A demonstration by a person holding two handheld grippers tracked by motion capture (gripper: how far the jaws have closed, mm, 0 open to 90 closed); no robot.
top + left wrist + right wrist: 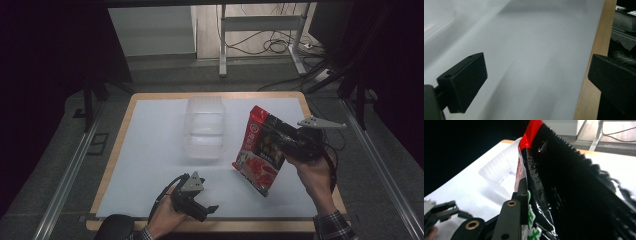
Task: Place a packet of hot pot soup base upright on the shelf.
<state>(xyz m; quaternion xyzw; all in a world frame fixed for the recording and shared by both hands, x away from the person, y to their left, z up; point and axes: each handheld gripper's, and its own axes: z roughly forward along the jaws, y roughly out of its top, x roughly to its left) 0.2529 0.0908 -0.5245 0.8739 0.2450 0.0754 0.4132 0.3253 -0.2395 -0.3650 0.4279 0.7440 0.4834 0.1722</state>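
right gripper point(287, 142) jaws clamped on red-and-black snack bag point(260, 150), held tilted above the white bench point(150, 150), just right of the clear plastic container point(204, 129). left gripper point(200, 200) low near the front edge, jaws wide apart, empty.

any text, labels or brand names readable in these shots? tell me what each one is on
No text can be read out in full.
Snack bag, held in the right gripper: printed marks on its red and black front, too small and blurred in the high view to read.
Same bag in the right gripper view: green characters on white, cut off and seen edge-on, not readable.
Clear plastic container: no label visible.
Left gripper, open: no markings.
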